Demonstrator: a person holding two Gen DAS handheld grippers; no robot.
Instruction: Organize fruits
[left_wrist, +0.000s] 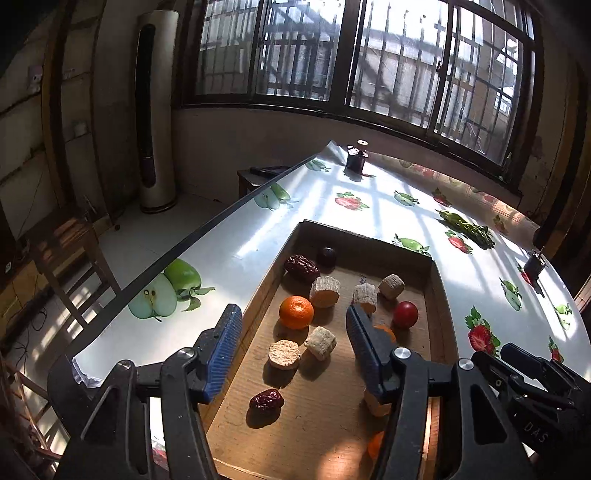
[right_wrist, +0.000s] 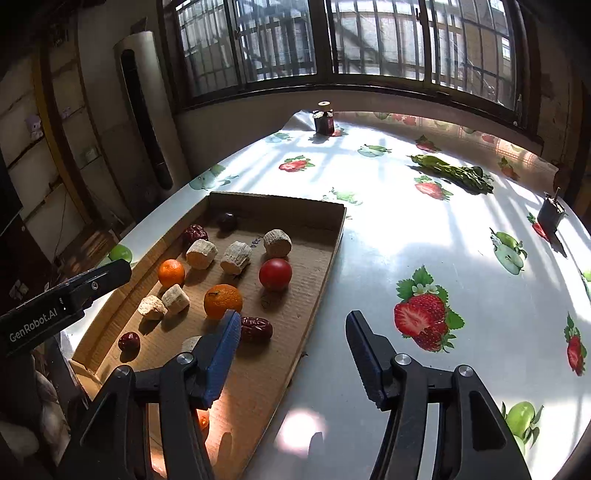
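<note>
The fruit lies loose in a shallow cardboard tray (right_wrist: 325, 258) — two oranges (right_wrist: 223, 301), a red tomato (right_wrist: 275, 274), dark red dates (right_wrist: 256, 328) and pale cut stubs (right_wrist: 201, 254) spread over its floor; the tray sits on a table (right_wrist: 388, 240) under a fruit-printed cloth. The left gripper (left_wrist: 293, 326) hangs over the tray with its jaws apart and nothing pinched; the right gripper (right_wrist: 293, 332) straddles the tray's right edge, jaws likewise apart and empty. Farther off lie leafy greens (right_wrist: 454, 172) and a small dark jar (right_wrist: 324, 119) by the window.
</note>
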